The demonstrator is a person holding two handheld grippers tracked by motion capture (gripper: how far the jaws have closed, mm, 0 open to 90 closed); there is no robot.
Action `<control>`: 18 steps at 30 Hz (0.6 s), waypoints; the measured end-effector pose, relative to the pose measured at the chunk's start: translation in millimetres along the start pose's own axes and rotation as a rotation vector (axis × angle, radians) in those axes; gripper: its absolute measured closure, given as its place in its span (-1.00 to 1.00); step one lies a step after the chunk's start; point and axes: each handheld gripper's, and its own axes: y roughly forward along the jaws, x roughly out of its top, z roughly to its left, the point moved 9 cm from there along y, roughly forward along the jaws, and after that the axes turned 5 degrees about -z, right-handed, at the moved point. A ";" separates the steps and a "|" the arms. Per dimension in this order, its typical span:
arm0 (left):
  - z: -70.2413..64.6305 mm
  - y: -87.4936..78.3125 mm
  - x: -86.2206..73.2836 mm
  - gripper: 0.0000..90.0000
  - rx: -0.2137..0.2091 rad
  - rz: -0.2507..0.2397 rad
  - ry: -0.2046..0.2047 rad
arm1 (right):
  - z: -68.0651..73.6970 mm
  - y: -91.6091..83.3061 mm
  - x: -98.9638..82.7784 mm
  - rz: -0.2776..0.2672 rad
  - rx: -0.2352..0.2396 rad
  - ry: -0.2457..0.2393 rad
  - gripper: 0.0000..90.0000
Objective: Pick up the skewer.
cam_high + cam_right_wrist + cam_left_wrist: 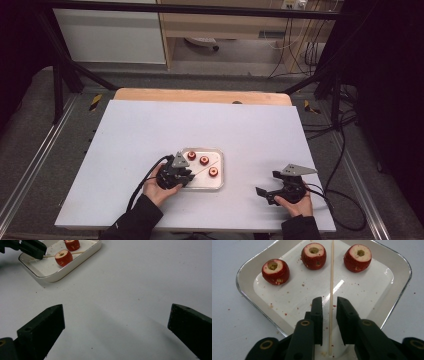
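A white tray (244, 290) with a thin metal-coloured rim holds three red cored fruits (275, 271) (313, 256) (357, 258) and a thin wooden skewer (332, 277) lying flat. My left gripper (329, 307) reaches into the tray's near end. Its jaws stand narrowly apart on either side of the skewer's near end, with a small gap on each side. In the high view the left gripper (186, 175) sits at the tray's (220, 176) left side. My right gripper (267, 182) rests wide open over bare table to the right, nothing between its jaws (116, 325).
The white tabletop (150, 130) spreads around the tray, with a wooden strip (200, 95) along its far edge. Red crumbs dot the tray floor. Cables trail from both grippers. Dark frame bars and floor cables surround the table.
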 end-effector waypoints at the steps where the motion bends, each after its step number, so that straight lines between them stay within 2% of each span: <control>1: 0.0 0.2 0.0 0.70 0.004 -0.003 0.001 | 0.0 -0.2 0.1 0.000 0.000 0.000 -0.97; 9: -1.5 0.4 -0.4 0.85 0.014 -0.008 0.010 | 0.2 0.1 0.1 -0.002 0.001 0.001 -0.97; 13: -2.0 0.3 -0.7 0.93 0.012 -0.012 0.003 | 0.3 -0.2 0.2 -0.002 0.002 0.001 -0.97; 18: -1.8 0.3 -0.9 0.94 0.012 -0.017 -0.007 | 0.1 -0.1 -0.2 0.000 0.002 -0.003 -0.97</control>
